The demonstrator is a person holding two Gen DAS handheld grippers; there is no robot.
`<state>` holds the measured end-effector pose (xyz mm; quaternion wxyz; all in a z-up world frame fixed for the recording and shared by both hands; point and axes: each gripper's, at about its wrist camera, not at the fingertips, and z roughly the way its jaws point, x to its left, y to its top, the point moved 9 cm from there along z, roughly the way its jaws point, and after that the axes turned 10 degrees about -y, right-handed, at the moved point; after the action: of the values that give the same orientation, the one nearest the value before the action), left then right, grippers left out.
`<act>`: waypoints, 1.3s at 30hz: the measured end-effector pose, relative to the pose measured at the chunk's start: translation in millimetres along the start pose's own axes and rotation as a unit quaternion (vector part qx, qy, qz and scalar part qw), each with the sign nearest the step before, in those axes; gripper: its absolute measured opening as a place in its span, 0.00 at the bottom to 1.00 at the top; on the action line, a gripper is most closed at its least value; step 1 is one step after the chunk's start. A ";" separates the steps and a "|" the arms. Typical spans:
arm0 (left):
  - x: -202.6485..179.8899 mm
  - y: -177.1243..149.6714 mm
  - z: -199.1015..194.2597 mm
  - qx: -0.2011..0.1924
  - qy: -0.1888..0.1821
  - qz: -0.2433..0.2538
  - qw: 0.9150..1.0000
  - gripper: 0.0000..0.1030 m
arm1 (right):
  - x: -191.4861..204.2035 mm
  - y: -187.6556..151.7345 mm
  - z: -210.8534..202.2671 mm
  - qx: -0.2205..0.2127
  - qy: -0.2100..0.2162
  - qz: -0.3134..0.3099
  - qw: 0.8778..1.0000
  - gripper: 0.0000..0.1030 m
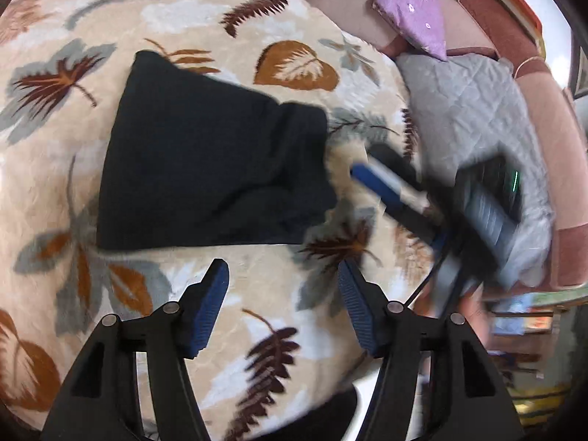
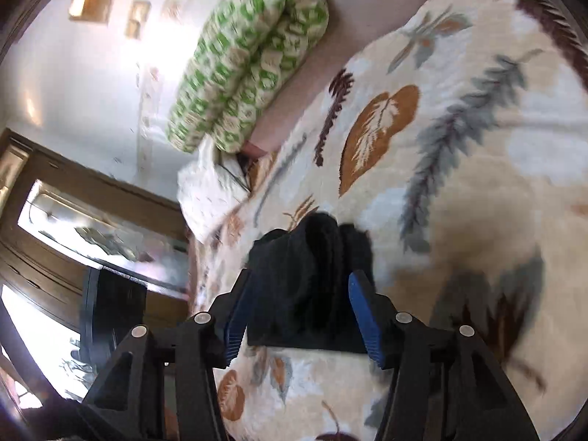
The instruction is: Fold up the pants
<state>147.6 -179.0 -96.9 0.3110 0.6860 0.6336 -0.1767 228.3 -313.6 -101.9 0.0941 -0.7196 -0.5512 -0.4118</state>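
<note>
My left tool [image 1: 283,279] hovers wide open and empty above the leaf-print blanket [image 1: 294,11]; the folded black pants [image 1: 205,169] lie there, the right tool [image 2: 299,301] open around their edge, not clamped.

Folded black pants [image 1: 213,161] on leaf-patterned blanket [image 1: 279,14]

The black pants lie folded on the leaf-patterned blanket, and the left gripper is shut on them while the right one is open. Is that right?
Not quite. In the left wrist view the left gripper is open and holds nothing, short of the black pants folded on the leaf-patterned blanket. The right gripper is open, as the right wrist view shows.
</note>
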 end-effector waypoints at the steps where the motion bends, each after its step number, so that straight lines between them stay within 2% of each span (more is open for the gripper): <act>1: -2.0 -3.2 3.8 -0.008 -0.001 0.005 1.000 0.59 | -0.1 2.9 5.5 0.009 -0.006 -0.004 1.000 0.54; 4: -8.5 -8.0 16.0 -0.022 -0.014 -0.004 1.000 0.59 | 5.6 14.9 30.9 0.050 -0.019 -0.031 0.998 0.54; 7: -8.4 -5.7 27.1 -0.019 -0.058 -0.058 0.996 0.58 | 8.0 18.0 50.5 0.084 -0.019 -0.043 0.995 0.54; 9: -3.7 -5.5 28.8 -0.025 -0.088 -0.103 0.990 0.58 | 7.7 20.9 62.1 0.100 -0.028 -0.066 0.992 0.52; 10: -0.2 -5.9 29.3 -0.023 -0.105 -0.131 0.986 0.58 | 7.9 21.3 65.0 0.101 -0.031 -0.075 0.992 0.39; 11: 1.7 -5.4 29.1 -0.023 -0.122 -0.154 0.980 0.58 | 7.7 21.3 67.6 0.108 -0.030 -0.090 0.990 0.16; 12: 5.9 -2.8 27.3 -0.030 -0.134 -0.180 0.974 0.58 | 7.3 21.2 68.3 0.112 -0.028 -0.101 0.988 0.10; 16: 11.5 10.6 18.8 -0.060 -0.169 -0.241 0.954 0.58 | 4.7 25.5 63.7 0.106 -0.025 -0.126 0.986 0.06; 18: 14.7 16.9 19.2 -0.072 -0.181 -0.271 0.943 0.58 | -0.4 24.4 63.1 0.111 -0.024 -0.125 0.986 0.06; 20: 17.4 22.7 24.3 -0.075 -0.184 -0.291 0.936 0.58 | -6.1 23.8 63.7 0.113 -0.021 -0.121 0.986 0.08; 23: 20.1 30.9 34.1 -0.076 -0.202 -0.329 0.919 0.58 | -9.2 25.1 60.7 0.117 -0.002 -0.103 0.988 0.10; 25: 26.1 37.1 40.1 -0.080 -0.196 -0.347 0.914 0.58 | -10.8 26.6 56.4 0.115 0.005 -0.096 0.989 0.11; 27: 31.7 38.6 47.5 -0.073 -0.191 -0.365 0.908 0.58 | -9.8 27.8 54.0 0.118 0.018 -0.085 0.989 0.17; 29: 38.8 33.8 53.1 -0.066 -0.188 -0.386 0.901 0.57 | -8.5 31.7 52.6 0.115 0.027 -0.074 0.990 0.34; 30: 42.8 30.0 55.1 -0.064 -0.186 -0.395 0.898 0.57 | -6.6 33.6 53.7 0.115 0.030 -0.070 0.990 0.35; 32: 45.3 25.6 56.7 -0.059 -0.184 -0.395 0.898 0.46 | -2.8 35.0 60.7 0.122 0.025 -0.068 0.990 0.36; 34: 47.4 22.6 56.6 -0.057 -0.181 -0.393 0.900 0.46 | 0.7 34.3 69.2 0.129 0.009 -0.078 0.988 0.36; 35: 48.8 21.1 57.2 -0.058 -0.181 -0.397 0.898 0.45 | 3.1 33.4 74.8 0.134 0.002 -0.083 0.988 0.36; 37: 49.6 20.3 59.2 -0.055 -0.177 -0.397 0.899 0.41 | 9.5 29.9 82.3 0.144 0.003 -0.089 0.986 0.35; 39: 45.3 20.1 60.2 -0.051 -0.167 -0.386 0.906 0.39 | 16.2 28.7 83.3 0.134 -0.011 -0.121 0.984 0.28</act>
<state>182.5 -183.9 -166.4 0.3547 0.3317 0.7955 -0.3623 294.9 -263.7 -135.1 0.1328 -0.6334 -0.6850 -0.3346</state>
